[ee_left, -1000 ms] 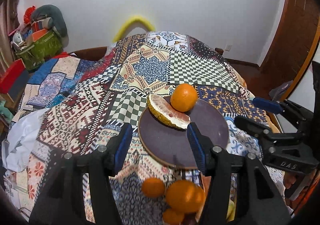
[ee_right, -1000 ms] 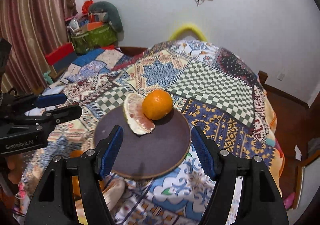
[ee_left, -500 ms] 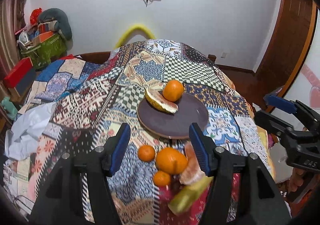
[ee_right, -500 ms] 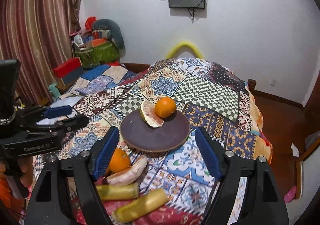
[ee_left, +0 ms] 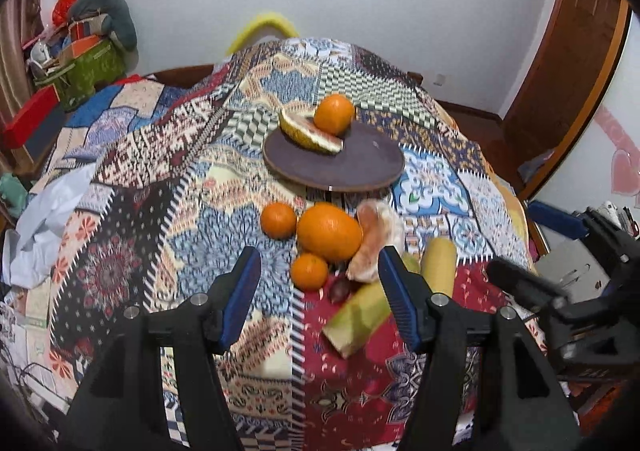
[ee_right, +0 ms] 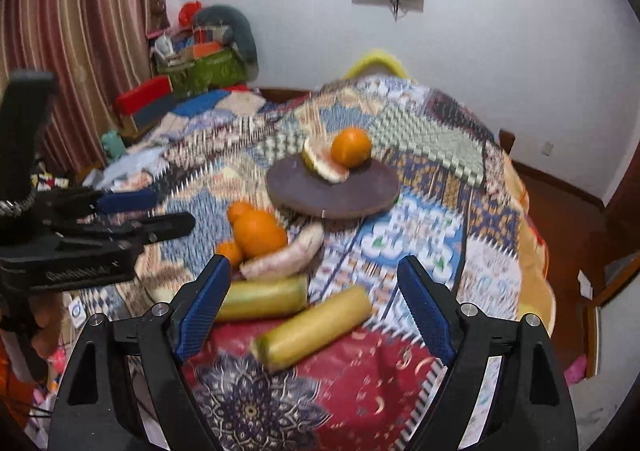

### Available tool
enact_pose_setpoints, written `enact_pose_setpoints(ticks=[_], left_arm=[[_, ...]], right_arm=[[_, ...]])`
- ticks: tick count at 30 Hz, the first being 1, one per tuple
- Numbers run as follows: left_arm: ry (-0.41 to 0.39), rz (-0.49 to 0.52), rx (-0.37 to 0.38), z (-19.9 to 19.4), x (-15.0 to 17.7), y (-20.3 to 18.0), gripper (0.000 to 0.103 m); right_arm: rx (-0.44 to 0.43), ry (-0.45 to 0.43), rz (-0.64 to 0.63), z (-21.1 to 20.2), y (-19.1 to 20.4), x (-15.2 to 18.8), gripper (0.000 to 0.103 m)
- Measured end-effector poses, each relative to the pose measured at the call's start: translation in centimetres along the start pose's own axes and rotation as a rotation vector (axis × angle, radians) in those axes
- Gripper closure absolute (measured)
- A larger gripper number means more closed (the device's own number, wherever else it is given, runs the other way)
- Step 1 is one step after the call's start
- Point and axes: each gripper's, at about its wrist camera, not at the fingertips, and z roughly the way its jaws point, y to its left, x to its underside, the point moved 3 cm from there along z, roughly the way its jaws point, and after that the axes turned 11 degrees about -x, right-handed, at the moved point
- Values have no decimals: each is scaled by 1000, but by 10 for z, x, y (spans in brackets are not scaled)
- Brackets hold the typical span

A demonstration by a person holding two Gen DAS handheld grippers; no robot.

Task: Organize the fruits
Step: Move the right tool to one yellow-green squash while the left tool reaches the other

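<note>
A dark round plate (ee_left: 360,167) (ee_right: 360,191) on the patchwork tablecloth holds an orange (ee_left: 334,114) (ee_right: 351,147) and a pomelo wedge (ee_left: 306,133) (ee_right: 320,165). In front of it lie a large orange (ee_left: 329,231) (ee_right: 260,233), two small oranges (ee_left: 278,219) (ee_left: 309,271), a peeled pomelo segment (ee_left: 374,237) (ee_right: 286,257), a small dark fruit (ee_left: 339,287) and two yellow-green fruit pieces (ee_left: 438,261) (ee_right: 316,327) (ee_right: 262,299). My left gripper (ee_left: 318,301) is open, empty, above the table's front. My right gripper (ee_right: 316,311) is open, empty, over the yellow pieces.
The round table drops off on all sides. A bed with a patterned quilt (ee_left: 120,111) and white cloth (ee_left: 44,219) lies left. Boxes and bags (ee_left: 76,63) stack in the far left corner. A wooden door (ee_left: 568,83) is at right.
Both grippers have pulled back from the plate toward the table's front edge, so the loose fruit in front of the plate has come into view. Both stay open and empty.
</note>
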Motion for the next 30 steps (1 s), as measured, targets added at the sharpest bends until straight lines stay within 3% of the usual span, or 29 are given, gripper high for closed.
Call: enact_pose_setpoints(ticks=[10, 16, 20, 27, 30], left_arm=[[70, 32, 6, 19, 27, -8, 42], [103, 50, 13, 32, 35, -17, 42], [122, 56, 23, 39, 39, -23, 42], [156, 99, 37, 53, 47, -39, 42], [172, 119, 38, 59, 49, -47, 42]], right_arm=[[-24, 155, 54, 48, 4, 45, 20], [-1, 199, 67, 62, -3, 59, 20], [-38, 186, 115, 55, -13, 63, 20], [-6, 164, 144, 32, -35, 73, 21], [-14, 162, 154, 26, -41, 74, 35]])
